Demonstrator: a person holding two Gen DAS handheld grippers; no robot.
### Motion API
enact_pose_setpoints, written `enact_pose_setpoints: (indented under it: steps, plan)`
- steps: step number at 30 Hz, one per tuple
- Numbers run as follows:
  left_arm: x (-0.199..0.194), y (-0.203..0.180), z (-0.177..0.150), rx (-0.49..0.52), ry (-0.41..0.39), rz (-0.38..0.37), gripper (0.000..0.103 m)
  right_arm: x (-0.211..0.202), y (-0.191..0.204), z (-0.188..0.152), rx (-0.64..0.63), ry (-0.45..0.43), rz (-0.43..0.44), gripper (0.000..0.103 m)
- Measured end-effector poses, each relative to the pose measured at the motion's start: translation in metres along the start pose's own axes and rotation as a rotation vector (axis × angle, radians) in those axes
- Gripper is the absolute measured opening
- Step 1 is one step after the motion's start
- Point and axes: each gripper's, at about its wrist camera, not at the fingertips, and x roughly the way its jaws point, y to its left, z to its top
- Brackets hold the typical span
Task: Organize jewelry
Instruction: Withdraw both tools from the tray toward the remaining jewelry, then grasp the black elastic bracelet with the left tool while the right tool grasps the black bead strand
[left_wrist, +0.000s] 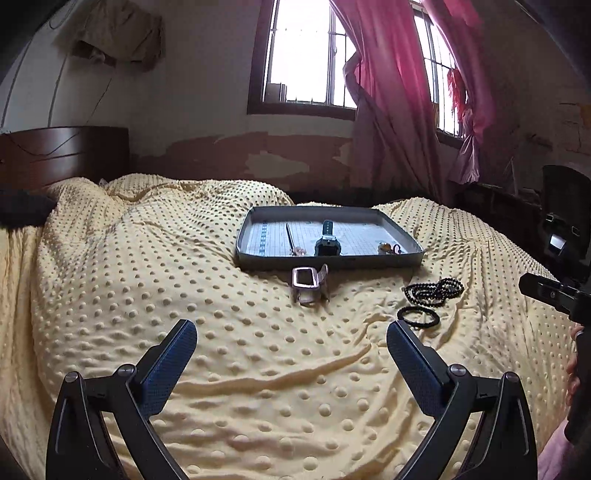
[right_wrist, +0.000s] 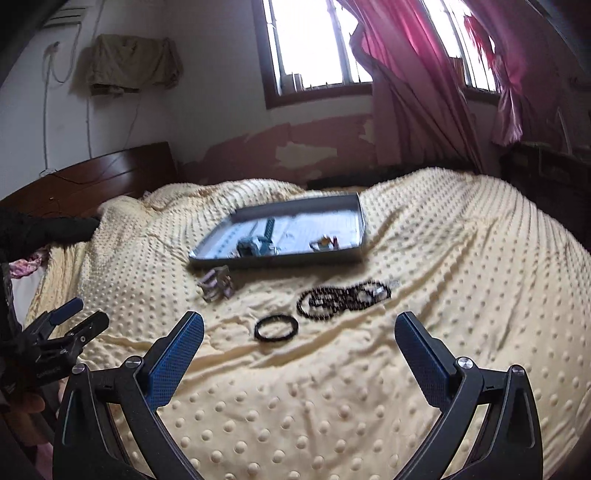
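Note:
A shallow grey tray (left_wrist: 258, 258) (right_wrist: 207, 258) lies on the yellow dotted bedspread (left_wrist: 147, 295). In it are a dark green watch (left_wrist: 327, 240) (right_wrist: 258, 243), a thin pen-like piece (left_wrist: 290, 236) and small trinkets (left_wrist: 388, 248) (right_wrist: 325, 242). In front of the tray lies a pink-rimmed watch (left_wrist: 308, 284) (right_wrist: 218, 282). To its right are a black bead necklace (left_wrist: 434, 291) (right_wrist: 343, 299) and a black ring bracelet (left_wrist: 418, 316) (right_wrist: 276, 328). My left gripper (left_wrist: 291, 343) is open and empty, short of the pink watch. My right gripper (right_wrist: 299, 339) is open and empty, just short of the bracelet.
A dark wooden headboard (left_wrist: 62, 151) stands at the left. A window (left_wrist: 310, 55) and a pink curtain (left_wrist: 391, 92) are behind the bed. The other gripper (right_wrist: 62, 332) shows at the left edge of the right wrist view. Dark furniture (right_wrist: 546, 177) stands at right.

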Motion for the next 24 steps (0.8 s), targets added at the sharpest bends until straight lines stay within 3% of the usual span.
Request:
enact_pose_setpoints:
  steps: [6,10,17,24]
  plan:
    - [0.019,-0.002,-0.006,0.012,0.083,-0.002,0.103,0.033,-0.03,-0.015,0.188,0.152,0.054,0.102]
    - [0.03,-0.007,-0.011,0.003,0.139,-0.037,0.103,0.043,-0.037,-0.025,0.225,0.21,0.036,0.102]
    - [0.042,-0.018,-0.015,0.031,0.183,-0.098,0.103,0.056,-0.03,-0.017,0.139,0.247,0.026,0.102]
    - [0.055,-0.042,-0.009,0.103,0.176,-0.225,0.103,0.076,-0.029,0.006,-0.048,0.246,-0.022,0.102]
